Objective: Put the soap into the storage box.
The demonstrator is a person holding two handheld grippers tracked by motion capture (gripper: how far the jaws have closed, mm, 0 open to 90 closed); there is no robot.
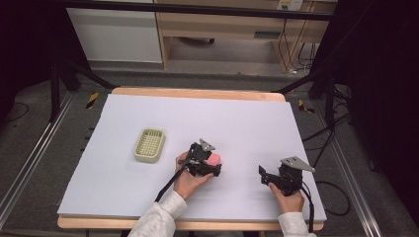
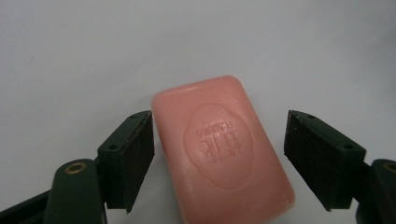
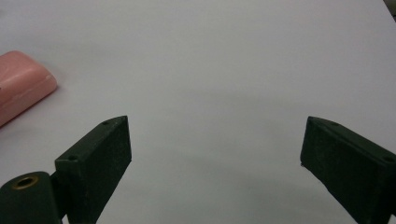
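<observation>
Your 2 forearms, in pale sleeves, enter at the near edge of the table point(image 1: 123, 148), which carries a white sheet. Your left gripper point(image 1: 211, 164) sits near the table's middle, slightly toward the near side. Its jaws are spread, with the soap point(image 1: 213, 159) lying between them on the sheet. In the left gripper view the soap point(image 2: 219, 149) is a pink bar with rounded corners and an embossed oval stamp on its top face; the lettering is too blurred to read. The bar lies at a slant between the 2 pads. The left pad is just beside the bar's long edge, possibly touching; I cannot tell. The right pad stands clearly apart from it.

Your right gripper point(image 1: 264, 175) rests to the right of the left one, near the near-right part of the sheet, well apart from the soap. Its jaws are spread wide over bare sheet in the right gripper view, and the soap point(image 3: 21, 84) appears at the far left of that view.

1 pale green dish point(image 1: 149, 145) with a slotted grid floor sits on the sheet to the left of the left gripper, near but apart from it.
</observation>
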